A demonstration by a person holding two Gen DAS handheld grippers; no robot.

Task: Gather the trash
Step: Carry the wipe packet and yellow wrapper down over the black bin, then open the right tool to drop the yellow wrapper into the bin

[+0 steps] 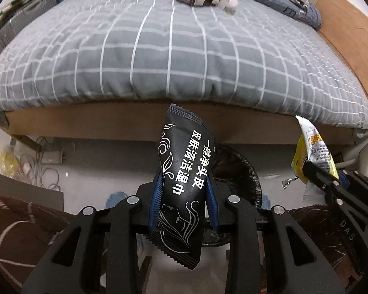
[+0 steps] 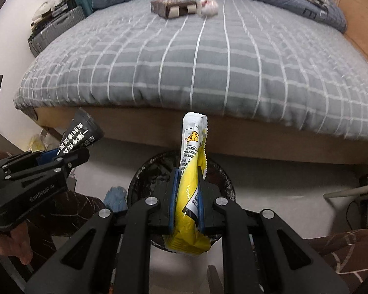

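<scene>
The left tool (image 1: 184,191) clamps 1 black wet-wipe packet (image 1: 184,171), the right tool (image 2: 187,198) pinches 1 yellow wrapper (image 2: 190,186), above 1 bin (image 2: 147,171).

We see a black wet-wipe packet (image 1: 181,188) with white lettering and swirls, a yellow-and-white snack wrapper (image 2: 191,196), blue pads (image 2: 172,201), a grey bedsheet (image 1: 171,56) checked in white, a brown box (image 2: 175,7), a black bin liner (image 2: 147,178).

Glossy black foil sachet (image 1: 181,171), glossy yellow plastic wrapper (image 2: 191,196), matt checked cloth bedsheet (image 1: 159,56)
</scene>
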